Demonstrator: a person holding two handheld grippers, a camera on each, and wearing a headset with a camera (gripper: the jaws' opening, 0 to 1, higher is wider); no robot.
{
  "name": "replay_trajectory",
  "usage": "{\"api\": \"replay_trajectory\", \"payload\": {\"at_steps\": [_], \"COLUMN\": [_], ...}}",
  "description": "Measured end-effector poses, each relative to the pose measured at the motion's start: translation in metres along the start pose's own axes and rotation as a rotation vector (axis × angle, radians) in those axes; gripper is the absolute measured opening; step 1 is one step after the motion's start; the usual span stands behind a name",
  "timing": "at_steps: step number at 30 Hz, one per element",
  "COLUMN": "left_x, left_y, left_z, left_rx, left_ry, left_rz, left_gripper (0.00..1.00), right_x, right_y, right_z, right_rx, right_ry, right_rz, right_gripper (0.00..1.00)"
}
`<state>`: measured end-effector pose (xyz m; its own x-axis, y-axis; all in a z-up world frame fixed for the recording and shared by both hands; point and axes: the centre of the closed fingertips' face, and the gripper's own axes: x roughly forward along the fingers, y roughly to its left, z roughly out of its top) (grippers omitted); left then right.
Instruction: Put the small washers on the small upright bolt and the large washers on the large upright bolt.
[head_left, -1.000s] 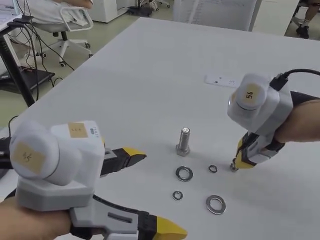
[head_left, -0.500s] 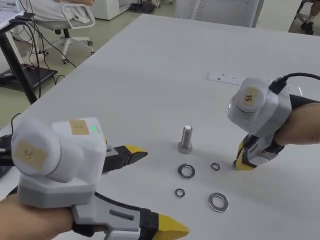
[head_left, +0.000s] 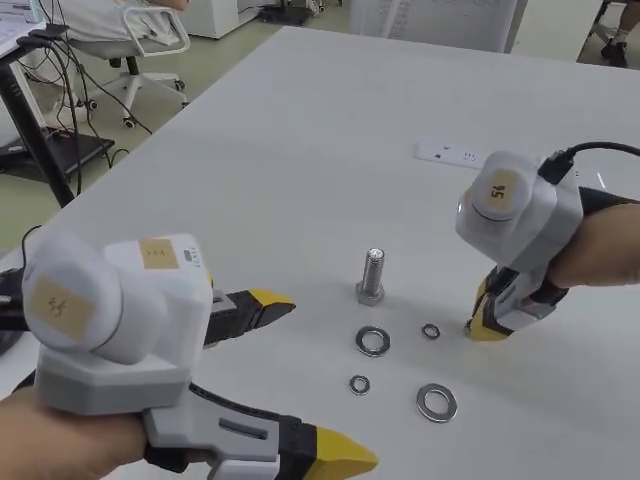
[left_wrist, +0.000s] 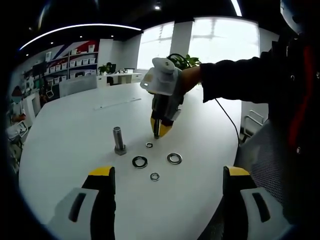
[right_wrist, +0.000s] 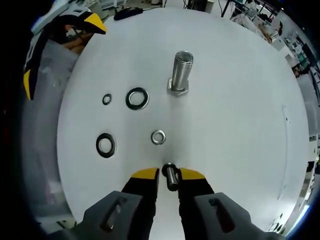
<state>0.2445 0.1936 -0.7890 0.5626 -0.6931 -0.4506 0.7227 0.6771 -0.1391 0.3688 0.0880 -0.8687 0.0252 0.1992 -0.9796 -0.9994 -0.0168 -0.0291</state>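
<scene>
right tongs (head_left: 487, 326): yellow tips, black cable (head_left: 600, 148) | left tongs (head_left: 320, 382): yellow tips

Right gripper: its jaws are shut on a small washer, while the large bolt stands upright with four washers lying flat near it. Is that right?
Not quite. The right gripper view shows the right gripper shut on the small bolt, not a washer. The large bolt does stand upright, with four washers flat near it.
</scene>
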Motion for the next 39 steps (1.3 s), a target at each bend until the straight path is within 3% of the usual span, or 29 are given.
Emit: {"api": "replay_trajectory", "payload": {"at_steps": [21,39], "left_x": [0.001,0.001], "left_y": [-0.001,-0.004], "left_z": [-0.002,0.0], "left_rx": [0.011,0.02], "left_ry": [0.012,0.007], "left_rz": [-0.01,-0.021], "left_gripper": [0.89,0.89], "right_x": [-0.008,-0.012], "right_y": [-0.002,0.009], "right_z": [-0.007,-0.021], "right_rx": [0.02,0.061], "right_ry": [-0.02,-0.022], "right_rz": [-0.023,-0.021], "right_gripper": [0.24,0.25]}}
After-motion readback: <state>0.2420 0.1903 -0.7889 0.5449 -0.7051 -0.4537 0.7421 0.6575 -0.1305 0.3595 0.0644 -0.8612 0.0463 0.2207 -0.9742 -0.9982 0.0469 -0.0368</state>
